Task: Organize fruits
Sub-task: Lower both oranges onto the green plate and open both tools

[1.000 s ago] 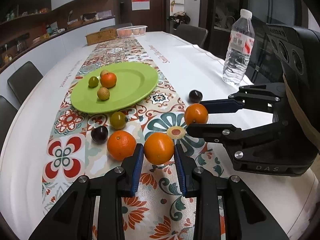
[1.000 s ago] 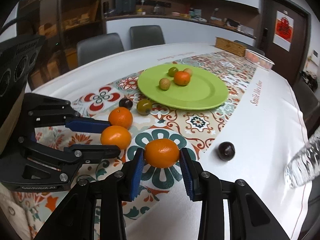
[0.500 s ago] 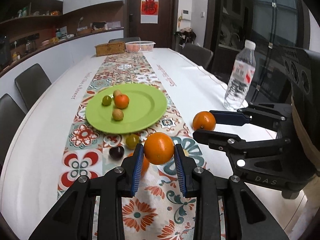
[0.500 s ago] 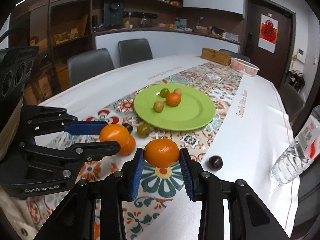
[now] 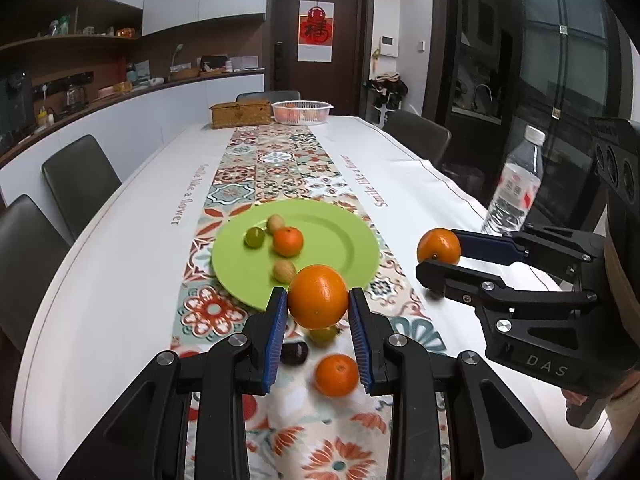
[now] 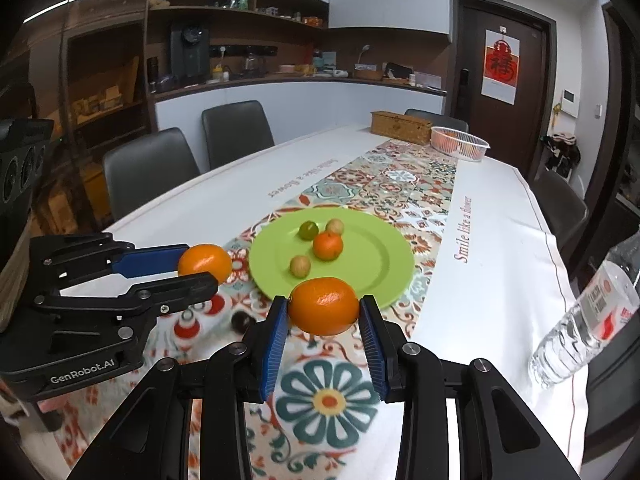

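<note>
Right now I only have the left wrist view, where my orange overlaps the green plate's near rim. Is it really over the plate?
Observer: Not by the right wrist view. There the left gripper holds the left orange beside the green plate, with patterned runner showing between fruit and rim.
Operator: And the other gripper's grip? I see it side-on only.
Observer: The right gripper has both blue pads pressed on the ends of the right orange, which sits crosswise between them.
</note>
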